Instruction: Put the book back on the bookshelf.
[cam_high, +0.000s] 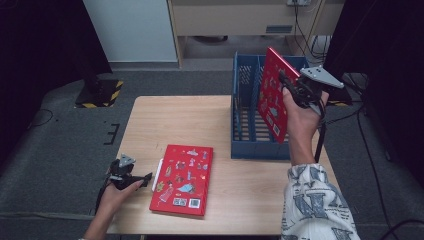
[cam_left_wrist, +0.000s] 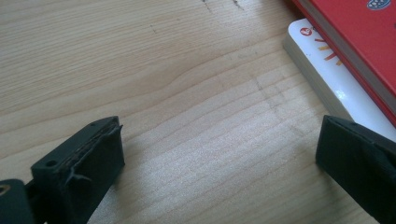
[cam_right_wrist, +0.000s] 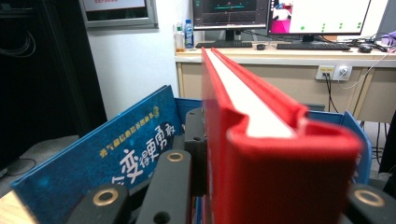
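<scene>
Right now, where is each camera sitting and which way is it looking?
High view: above the wooden table, looking forward and down; both forearms and tools show.
Left gripper view: on the left tool, looking low across the table; its open black jaws show.
Right gripper view: on the right tool, facing desks and monitors; its jaws clamp the upright red book.
Shared: high and right views show that book and the blue rack.

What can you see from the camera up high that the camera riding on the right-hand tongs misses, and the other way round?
The high view alone takes in the wooden table, a second red book lying flat on it, and the left tongs beside that book. The right gripper view alone takes in a blue book leaning in the rack, and the desk with monitors behind. Both show the upright red book clamped in the right tongs over the blue rack.
</scene>
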